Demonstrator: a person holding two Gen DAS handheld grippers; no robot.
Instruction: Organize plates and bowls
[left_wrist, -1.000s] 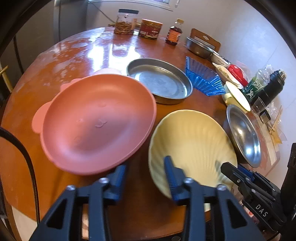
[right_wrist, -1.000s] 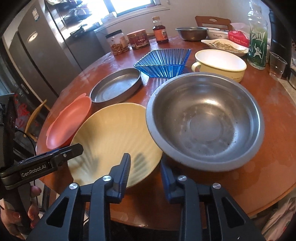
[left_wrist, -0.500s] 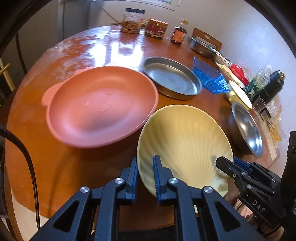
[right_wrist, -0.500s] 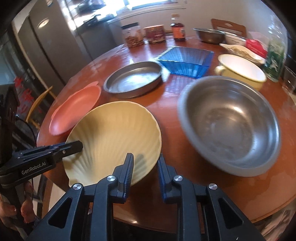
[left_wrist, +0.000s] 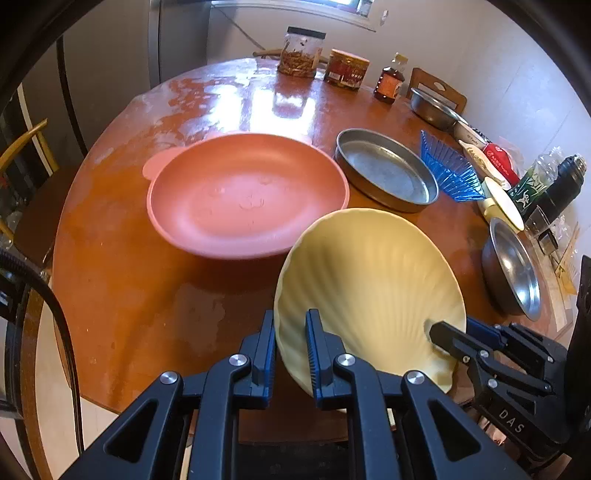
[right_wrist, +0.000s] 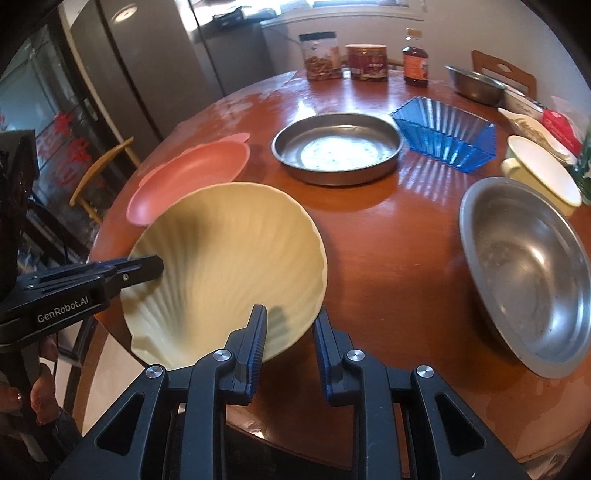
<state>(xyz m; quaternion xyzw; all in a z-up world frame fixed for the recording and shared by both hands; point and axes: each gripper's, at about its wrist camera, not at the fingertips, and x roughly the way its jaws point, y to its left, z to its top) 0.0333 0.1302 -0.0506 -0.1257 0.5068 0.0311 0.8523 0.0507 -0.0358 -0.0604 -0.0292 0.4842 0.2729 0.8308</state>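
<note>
The yellow scalloped plate is held tilted above the near edge of the desk, its rim clamped by the nearly closed fingers of the left gripper and the right gripper; the pink plate lies just beyond it

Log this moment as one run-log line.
stage: lifting yellow plate | left gripper: shut on plate rim | right gripper: shut on rim | plate: tilted, beside pink plate | table

Glossy round table (white walls)
</note>
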